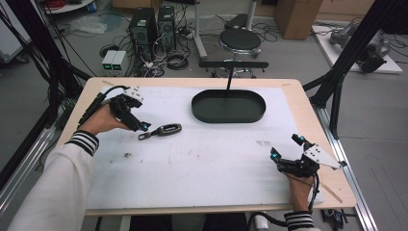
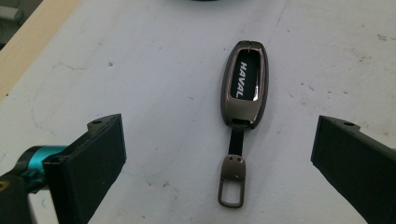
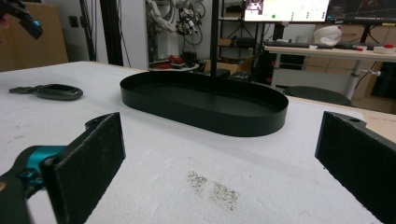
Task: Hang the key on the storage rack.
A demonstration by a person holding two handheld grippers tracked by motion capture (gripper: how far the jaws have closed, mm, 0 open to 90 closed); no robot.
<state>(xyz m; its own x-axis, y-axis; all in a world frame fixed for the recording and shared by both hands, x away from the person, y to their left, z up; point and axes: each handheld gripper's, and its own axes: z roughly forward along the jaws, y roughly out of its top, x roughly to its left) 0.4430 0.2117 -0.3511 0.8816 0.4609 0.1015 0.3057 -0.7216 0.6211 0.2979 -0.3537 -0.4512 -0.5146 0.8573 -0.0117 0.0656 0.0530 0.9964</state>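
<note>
Hovering spread-jawed just short of the key fob (image 2: 244, 84) near the tabletop's (image 1: 202, 159) left edge, lining up for a closing pinch: left gripper (image 1: 136, 121).

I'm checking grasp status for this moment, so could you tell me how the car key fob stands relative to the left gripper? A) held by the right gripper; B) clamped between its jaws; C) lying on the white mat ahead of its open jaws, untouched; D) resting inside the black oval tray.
C: the car key fob lies flat on the white mat, with the left gripper open and its jaws apart from it.
</note>
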